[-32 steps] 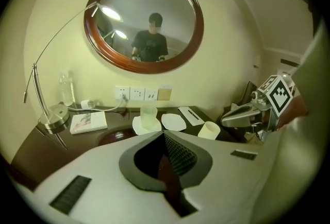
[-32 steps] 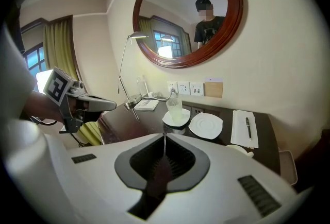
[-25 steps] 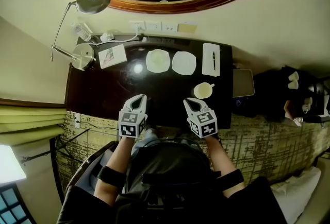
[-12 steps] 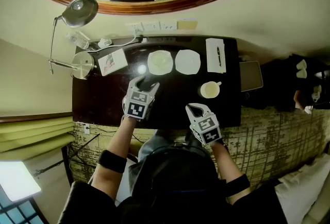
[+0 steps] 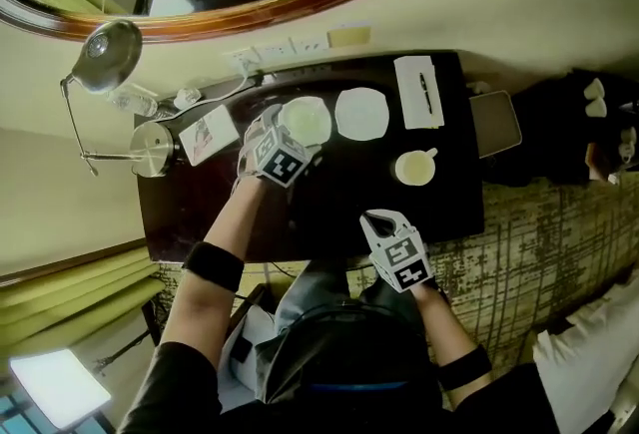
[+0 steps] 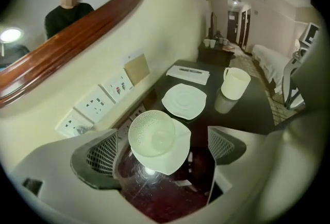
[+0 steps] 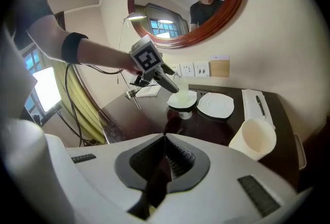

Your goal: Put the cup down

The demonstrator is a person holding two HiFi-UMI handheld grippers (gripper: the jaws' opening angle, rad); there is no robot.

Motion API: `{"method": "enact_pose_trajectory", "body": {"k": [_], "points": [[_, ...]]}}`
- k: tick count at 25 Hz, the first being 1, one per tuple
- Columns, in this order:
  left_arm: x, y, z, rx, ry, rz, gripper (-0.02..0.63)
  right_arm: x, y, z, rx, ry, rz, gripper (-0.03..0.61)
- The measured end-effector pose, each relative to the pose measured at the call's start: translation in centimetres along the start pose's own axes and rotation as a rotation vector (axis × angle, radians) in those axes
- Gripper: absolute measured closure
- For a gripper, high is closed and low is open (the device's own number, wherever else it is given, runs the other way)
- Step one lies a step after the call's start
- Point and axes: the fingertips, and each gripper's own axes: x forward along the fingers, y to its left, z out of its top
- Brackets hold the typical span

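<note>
The left gripper (image 6: 164, 148), jaws spread and just opening, straddles the glass cup (image 6: 152, 133) on its saucer (image 6: 177, 162) without touching. It should centre squarely, then close gently. The right gripper (image 7: 164, 158) is pressed together, empty.

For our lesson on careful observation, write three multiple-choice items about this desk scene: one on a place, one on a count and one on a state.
1. Where does the pale green textured glass cup stand?
A. on a white saucer
B. on the white notepad
C. on the lamp base

2. How many white ceramic saucers lie on the dark wooden desk?
A. one
B. two
C. four

3. How do the right gripper jaws stand?
A. wide apart
B. together, with nothing between them
C. closed on the cream mug

Key:
1 A: the cup's base sits on the saucer nearer the wall sockets.
2 B: there is that saucer and a bare saucer beside it.
3 B: the right gripper view shows the pads meeting, with nothing held.
</note>
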Motion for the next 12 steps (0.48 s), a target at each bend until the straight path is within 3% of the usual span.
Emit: {"method": "enact_pose_trajectory", "body": {"k": [8,12], "points": [[4.1,1.3,-0.6,0.035,0.080,-0.049,0.064,-0.3,-0.8,-3.2,0.078,0.017,-0.039,0.552],[5.2,1.2,-1.1,0.006,0.109,-0.078,0.066,-0.4,-0.8,-4.4,0.103,0.023,-0.052,0.552]]}}
